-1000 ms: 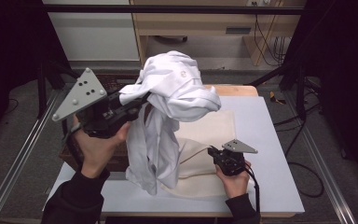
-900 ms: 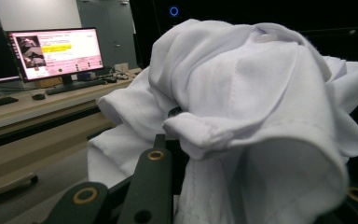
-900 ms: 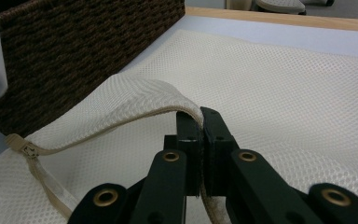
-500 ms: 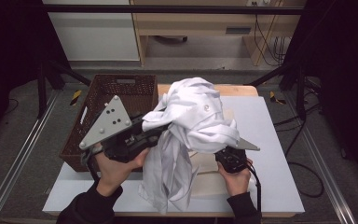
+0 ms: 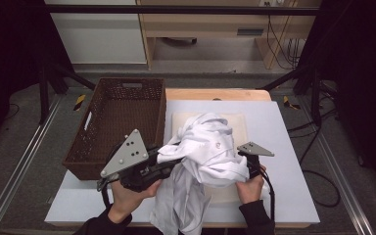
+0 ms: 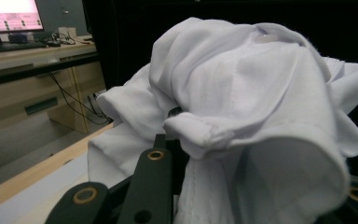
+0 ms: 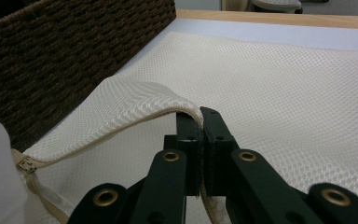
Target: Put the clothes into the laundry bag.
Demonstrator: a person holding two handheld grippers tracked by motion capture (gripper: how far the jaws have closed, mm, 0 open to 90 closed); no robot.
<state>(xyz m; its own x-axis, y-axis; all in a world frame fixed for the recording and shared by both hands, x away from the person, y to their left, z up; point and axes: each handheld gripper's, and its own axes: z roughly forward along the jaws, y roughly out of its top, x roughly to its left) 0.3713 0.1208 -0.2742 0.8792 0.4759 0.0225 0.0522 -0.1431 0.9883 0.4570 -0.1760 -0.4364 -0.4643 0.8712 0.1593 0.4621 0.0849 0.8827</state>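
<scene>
While the right claw (image 7: 200, 122) pinches the mesh bag's (image 7: 279, 84) rim up and the left claw (image 5: 169, 164) grips the white shirt (image 5: 210, 147) above it, stuffing looks barely begun.

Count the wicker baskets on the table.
1. The brown wicker basket stands at the table's left edge, beside the mesh bag.

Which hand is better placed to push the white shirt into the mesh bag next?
Probably the left: the left gripper already holds the white shirt, while the right gripper pinches the mesh bag edge up.
</scene>
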